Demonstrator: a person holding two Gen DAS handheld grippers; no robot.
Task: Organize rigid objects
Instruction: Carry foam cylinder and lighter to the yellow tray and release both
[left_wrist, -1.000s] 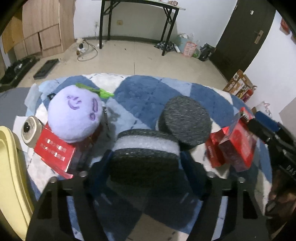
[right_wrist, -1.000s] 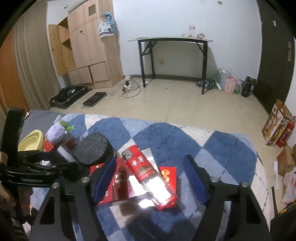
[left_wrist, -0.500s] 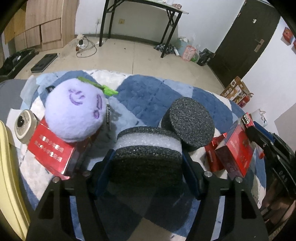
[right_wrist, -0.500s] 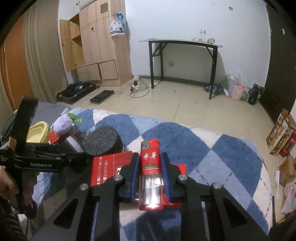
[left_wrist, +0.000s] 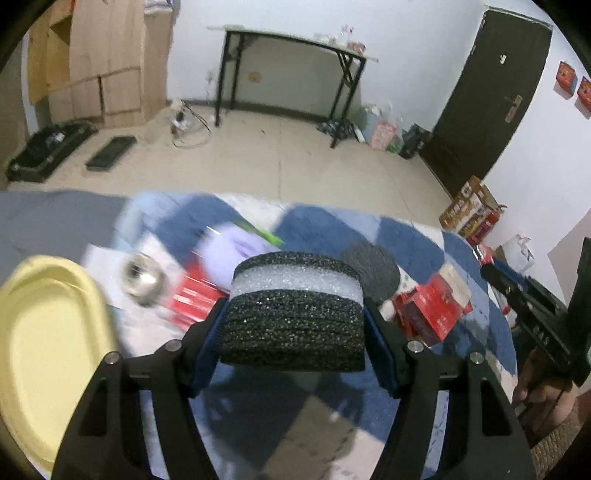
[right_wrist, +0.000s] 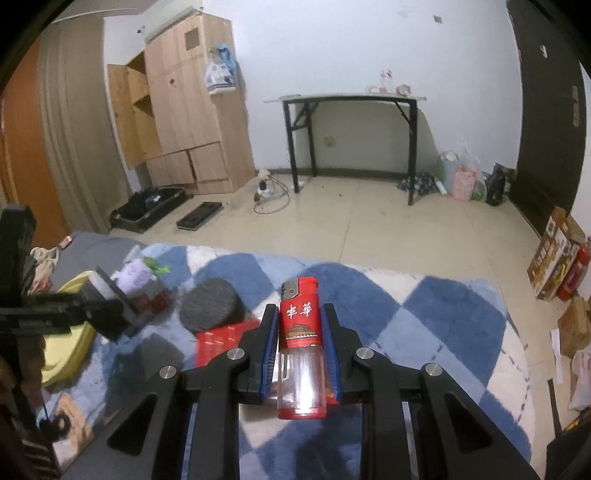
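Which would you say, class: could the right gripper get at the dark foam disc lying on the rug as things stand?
Probably not yet: the right gripper is shut on the lighter, so its jaws are occupied, though the dark foam disc lies uncovered.

Two round foam pads (left_wrist: 295, 317) (left_wrist: 371, 271), one big lighter (right_wrist: 300, 347), two red boxes (left_wrist: 439, 310) (left_wrist: 195, 299), one purple plush toy (right_wrist: 136, 275), one yellow tray (left_wrist: 44, 332), one small tin (left_wrist: 142, 282).

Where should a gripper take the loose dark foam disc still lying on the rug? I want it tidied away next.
Probably by its curved rim, from above. The foam disc lies roughly flat on the checked rug, round face up, so jaws straddling opposite edges should hold it. The red box is close on its near side, so come in across the other way.
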